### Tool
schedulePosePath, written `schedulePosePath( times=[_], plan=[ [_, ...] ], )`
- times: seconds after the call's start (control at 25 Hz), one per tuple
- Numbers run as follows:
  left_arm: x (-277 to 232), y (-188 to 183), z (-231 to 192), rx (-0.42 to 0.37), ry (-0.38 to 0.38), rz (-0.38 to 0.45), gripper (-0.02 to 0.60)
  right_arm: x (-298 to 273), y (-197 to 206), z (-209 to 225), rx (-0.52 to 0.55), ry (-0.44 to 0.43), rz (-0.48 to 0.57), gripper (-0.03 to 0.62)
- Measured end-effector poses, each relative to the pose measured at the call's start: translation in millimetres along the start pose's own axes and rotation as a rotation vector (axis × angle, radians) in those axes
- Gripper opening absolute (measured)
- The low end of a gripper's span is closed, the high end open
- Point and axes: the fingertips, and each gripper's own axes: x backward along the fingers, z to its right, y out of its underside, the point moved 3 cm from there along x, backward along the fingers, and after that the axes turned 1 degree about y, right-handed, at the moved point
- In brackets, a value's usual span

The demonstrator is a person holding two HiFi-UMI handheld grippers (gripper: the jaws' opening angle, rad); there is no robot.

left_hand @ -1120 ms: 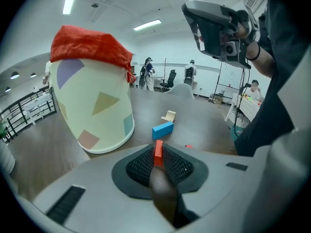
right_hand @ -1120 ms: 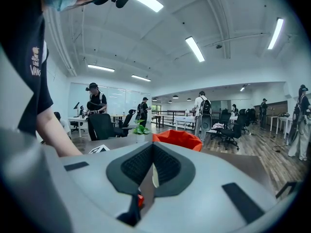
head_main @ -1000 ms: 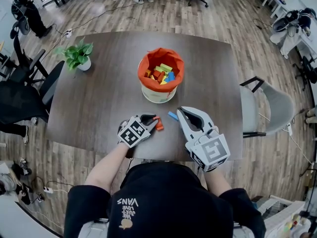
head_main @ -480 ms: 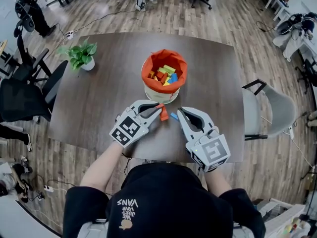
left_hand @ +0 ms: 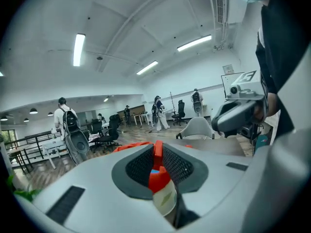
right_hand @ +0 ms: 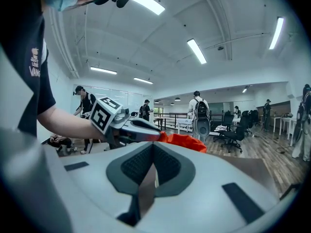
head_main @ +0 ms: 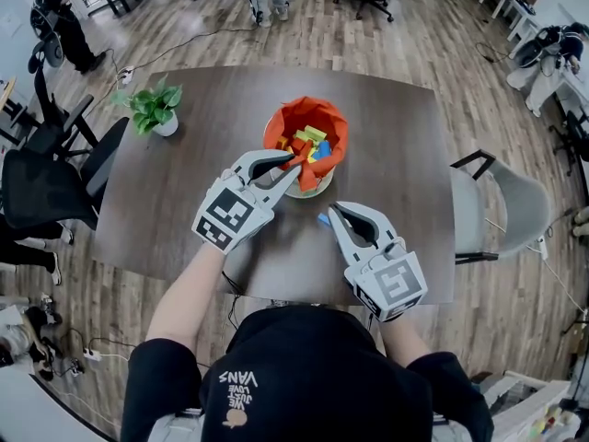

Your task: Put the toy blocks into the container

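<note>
One red toy block (left_hand: 157,154) is clenched in the left gripper's (head_main: 291,159) fingers, held over the near rim of the orange-lined round container (head_main: 276,129), which holds coloured blocks. A small blue block (head_main: 323,218) lies on the dark brown desk (head_main: 184,201), just off the right gripper (head_main: 335,212), whose fingers are pressed together and empty.

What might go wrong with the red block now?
The left gripper holds the red block right by the container's near rim, so letting go now might bounce it off the rim onto the table. Reaching further in, the gripper might bump the container and tip it.
</note>
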Motion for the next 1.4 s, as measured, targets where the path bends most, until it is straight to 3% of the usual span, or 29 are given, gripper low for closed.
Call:
schedulePosePath(
  times=[0.32,0.56,0.72,1.16,1.4],
  plan=[
    [-28,0,-28,0.049,-0.039,-0.043,0.063,2,3,7,-0.004,0.011,-0.006,0.018],
    [-46,16,-44,0.156,-0.076,-0.101,0.063,2,3,8,-0.007,0.016,-0.003,0.018],
    [-53,21,-44,0.146,-0.078,-0.131,0.066,5,4,13,-0.011,0.025,-0.001,0.018],
    [-52,20,-40,0.138,-0.073,-0.120,0.067,5,3,14,-0.012,0.022,-0.001,0.018],
    [-39,10,-32,0.127,-0.064,-0.053,0.066,2,1,10,-0.009,0.012,-0.001,0.018]
  ],
)
